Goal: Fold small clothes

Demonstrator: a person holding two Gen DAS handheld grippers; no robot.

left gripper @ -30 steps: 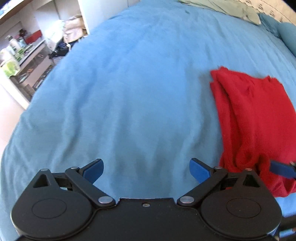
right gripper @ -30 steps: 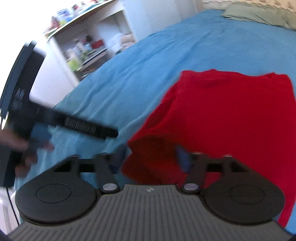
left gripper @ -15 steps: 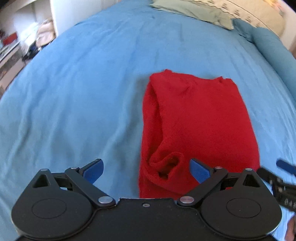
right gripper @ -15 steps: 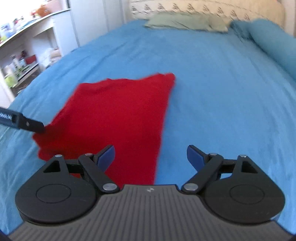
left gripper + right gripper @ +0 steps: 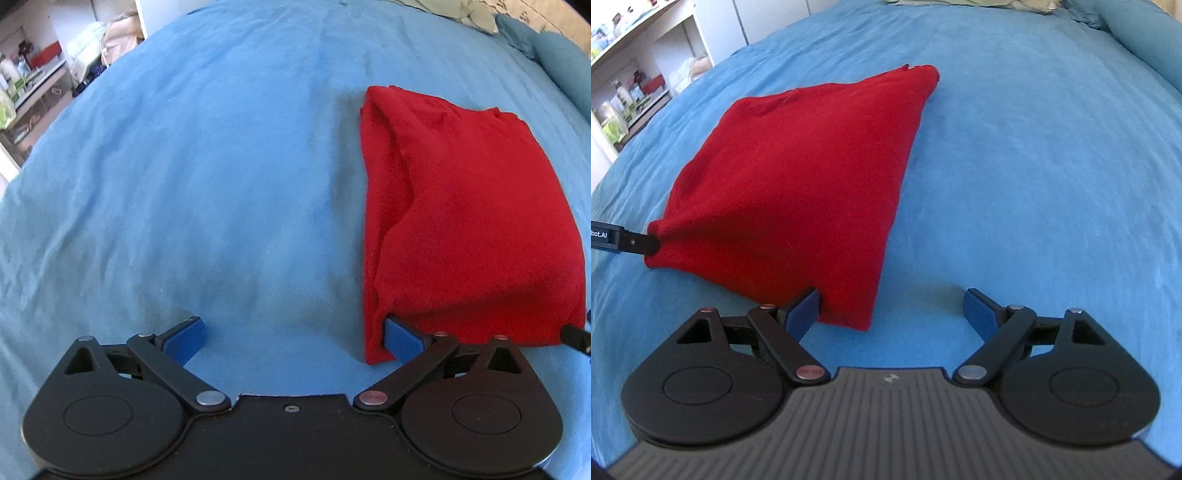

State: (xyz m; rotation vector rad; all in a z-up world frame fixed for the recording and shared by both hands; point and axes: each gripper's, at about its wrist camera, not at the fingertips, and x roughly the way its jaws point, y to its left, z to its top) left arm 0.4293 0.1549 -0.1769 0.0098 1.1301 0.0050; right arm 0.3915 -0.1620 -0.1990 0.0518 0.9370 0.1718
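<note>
Red knit garment (image 5: 469,206) lay folded on the blue bedspread (image 5: 184,184) as you set your left gripper (image 5: 293,341) and right gripper (image 5: 892,314), both spread wide, astride its near corners, apparently for another fold.

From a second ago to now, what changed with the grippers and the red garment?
Both grippers, left gripper and right gripper, came in to the red garment's near corners, each open with one finger tucked under its lifted edge. The garment stayed folded on the blue bedspread.
</note>
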